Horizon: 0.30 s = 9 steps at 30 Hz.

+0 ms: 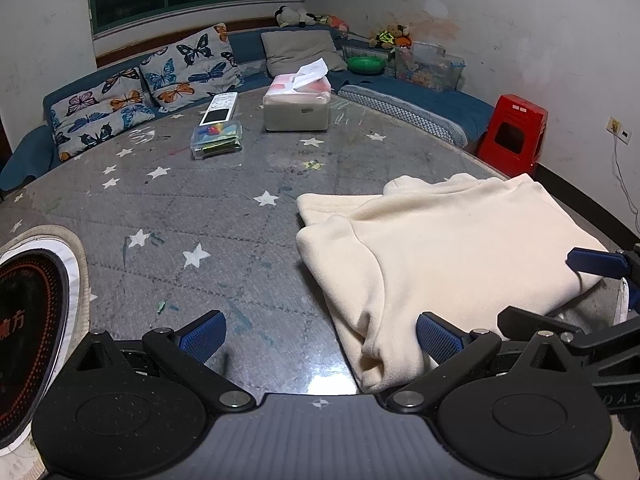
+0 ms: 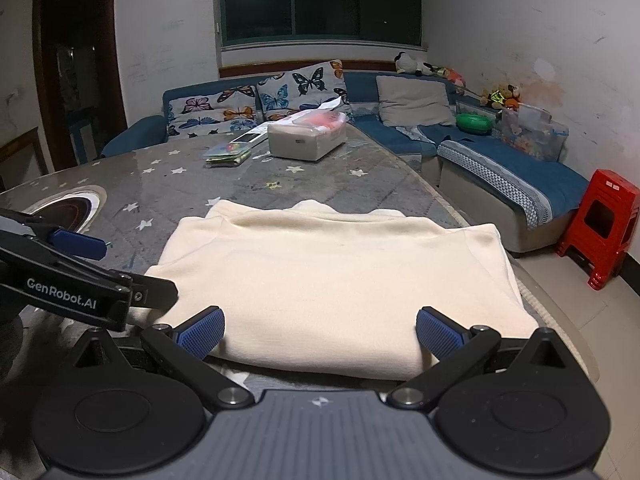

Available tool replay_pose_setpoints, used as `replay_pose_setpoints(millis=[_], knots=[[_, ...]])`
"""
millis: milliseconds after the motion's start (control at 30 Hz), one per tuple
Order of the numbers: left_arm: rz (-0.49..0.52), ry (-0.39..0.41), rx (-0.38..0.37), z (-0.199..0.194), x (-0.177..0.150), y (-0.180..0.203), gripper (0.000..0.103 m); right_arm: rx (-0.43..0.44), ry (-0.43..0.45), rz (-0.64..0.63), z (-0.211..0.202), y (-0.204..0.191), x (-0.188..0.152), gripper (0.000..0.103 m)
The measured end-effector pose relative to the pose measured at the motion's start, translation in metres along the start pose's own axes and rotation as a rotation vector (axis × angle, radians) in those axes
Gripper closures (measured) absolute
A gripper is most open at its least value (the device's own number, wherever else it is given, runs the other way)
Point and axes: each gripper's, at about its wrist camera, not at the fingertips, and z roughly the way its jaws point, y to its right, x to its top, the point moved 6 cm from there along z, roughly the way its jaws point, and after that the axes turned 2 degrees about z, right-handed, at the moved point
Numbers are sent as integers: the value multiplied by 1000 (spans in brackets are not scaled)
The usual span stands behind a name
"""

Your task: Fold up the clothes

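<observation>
A cream fleece garment lies folded in a rough rectangle on the right part of the grey star-patterned table. My left gripper is open low over the table at the garment's near left corner, and its right fingertip rests against the cloth edge. In the right wrist view the garment fills the middle. My right gripper is open, its fingers straddling the near folded edge. The left gripper shows at the left, beside the garment. The right gripper shows at the garment's right side.
An induction hob is set into the table at the left. A tissue box, a remote and a clear plastic case sit at the far side. Beyond are a blue sofa and a red stool. The table edge runs close on the right.
</observation>
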Motion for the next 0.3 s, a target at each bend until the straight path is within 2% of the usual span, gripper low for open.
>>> replay_pose_setpoints(millis=[300], knots=[[0, 0, 2, -1, -1, -2, 0, -2, -9, -5, 1, -1, -3, 0]])
